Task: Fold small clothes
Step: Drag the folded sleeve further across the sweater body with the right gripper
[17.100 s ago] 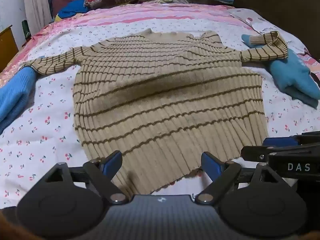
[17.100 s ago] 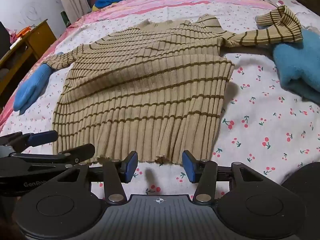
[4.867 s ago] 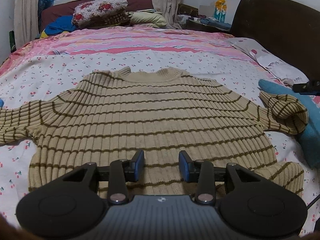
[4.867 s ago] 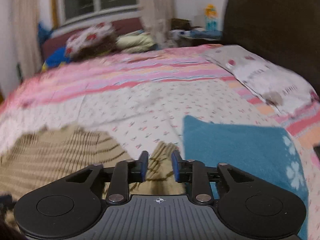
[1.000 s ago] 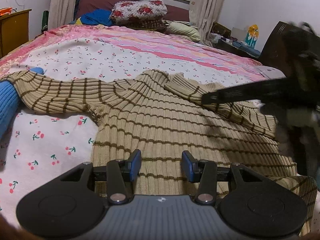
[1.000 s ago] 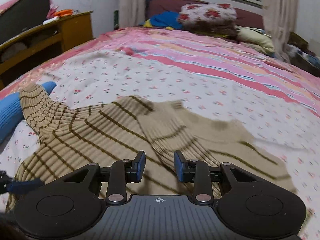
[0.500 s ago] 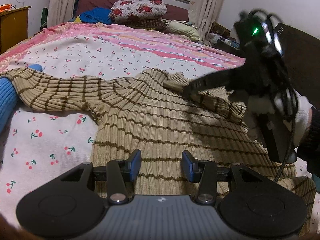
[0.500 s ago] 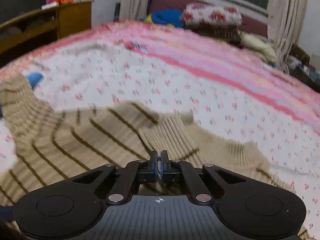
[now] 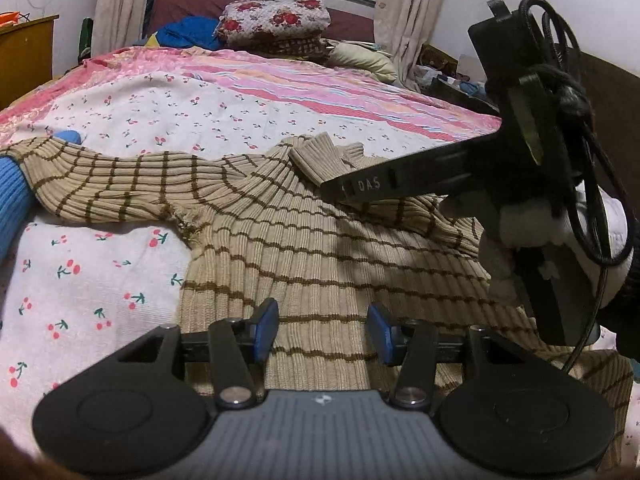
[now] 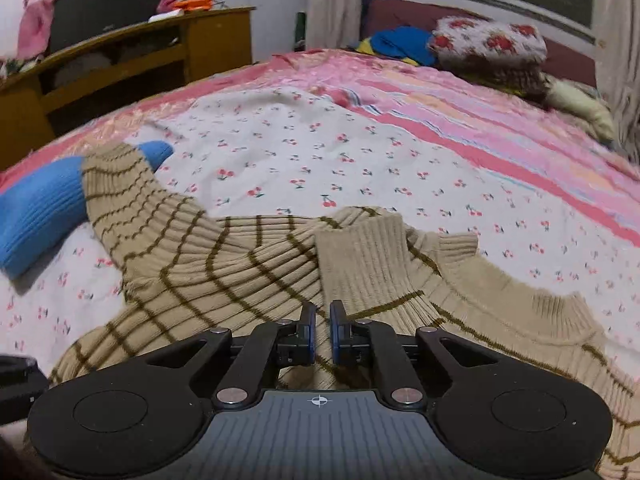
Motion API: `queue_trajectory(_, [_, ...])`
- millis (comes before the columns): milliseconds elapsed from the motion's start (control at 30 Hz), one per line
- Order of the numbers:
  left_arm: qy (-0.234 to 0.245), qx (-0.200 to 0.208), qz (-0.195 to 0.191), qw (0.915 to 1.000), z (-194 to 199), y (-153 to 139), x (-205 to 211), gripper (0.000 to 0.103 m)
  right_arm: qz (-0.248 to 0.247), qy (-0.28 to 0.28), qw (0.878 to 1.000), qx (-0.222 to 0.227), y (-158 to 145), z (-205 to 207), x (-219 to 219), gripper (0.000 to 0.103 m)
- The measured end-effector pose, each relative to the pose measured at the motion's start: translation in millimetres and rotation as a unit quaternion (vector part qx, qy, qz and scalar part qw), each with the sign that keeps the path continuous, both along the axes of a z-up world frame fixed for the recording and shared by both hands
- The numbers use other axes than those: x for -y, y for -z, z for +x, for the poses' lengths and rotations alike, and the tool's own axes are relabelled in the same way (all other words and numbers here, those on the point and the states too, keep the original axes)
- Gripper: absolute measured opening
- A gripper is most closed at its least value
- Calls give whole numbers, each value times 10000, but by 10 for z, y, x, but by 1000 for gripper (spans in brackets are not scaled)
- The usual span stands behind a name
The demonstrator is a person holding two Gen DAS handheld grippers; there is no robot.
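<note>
A tan ribbed sweater with brown stripes (image 9: 304, 248) lies flat on the bed. Its right sleeve (image 10: 360, 268) is folded across the chest, cuff near the collar. Its left sleeve (image 9: 108, 184) stretches out to the left. My left gripper (image 9: 322, 328) is open and empty, low over the sweater's lower body. My right gripper (image 10: 322, 332) has its jaws nearly closed with a thin gap, on the folded sleeve; it also shows in the left wrist view (image 9: 400, 184), its tip at the cuff.
A blue garment (image 9: 12, 200) lies under the left sleeve end at the bed's left edge. The cherry-print sheet (image 9: 92, 280) and pink striped blanket (image 9: 320, 92) cover the bed. Pillows (image 9: 276, 24) lie at the far end. A wooden cabinet (image 10: 120, 60) stands left.
My right gripper has laid the right sleeve across the chest and its jaws have parted slightly from fully shut. My left gripper stays put and open.
</note>
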State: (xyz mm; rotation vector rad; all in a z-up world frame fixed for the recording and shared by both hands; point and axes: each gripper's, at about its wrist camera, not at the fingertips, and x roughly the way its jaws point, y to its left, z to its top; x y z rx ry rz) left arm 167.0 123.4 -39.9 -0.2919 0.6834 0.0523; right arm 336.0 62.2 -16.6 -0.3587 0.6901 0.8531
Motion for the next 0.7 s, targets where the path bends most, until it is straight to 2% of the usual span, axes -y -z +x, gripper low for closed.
queue_trajectory(233, [2, 5, -18, 10000, 1, 0, -11, 55, -46, 146, 9996, 223, 5, -7, -31, 13])
queue_trajectory(400, [5, 1, -49, 10000, -2, -1, -16, 55, -101, 236, 9990, 362, 35, 24, -54, 29])
queue_trajectory(500, [9, 2, -32, 10000, -3, -3, -10, 55, -104, 157, 9994, 281, 63, 51, -94, 30])
queue_trajectory(567, [10, 0, -26, 10000, -1, 0, -6, 55, -240, 133, 9991, 334, 97, 62, -142, 26])
queue_trajectory(667, [12, 1, -26, 10000, -4, -4, -4, 55, -349, 251, 9984, 360, 106, 92, -153, 5])
queue_trajectory(700, [13, 1, -29, 10000, -3, -3, -4, 55, -287, 222, 9986, 383, 78, 71, -132, 4])
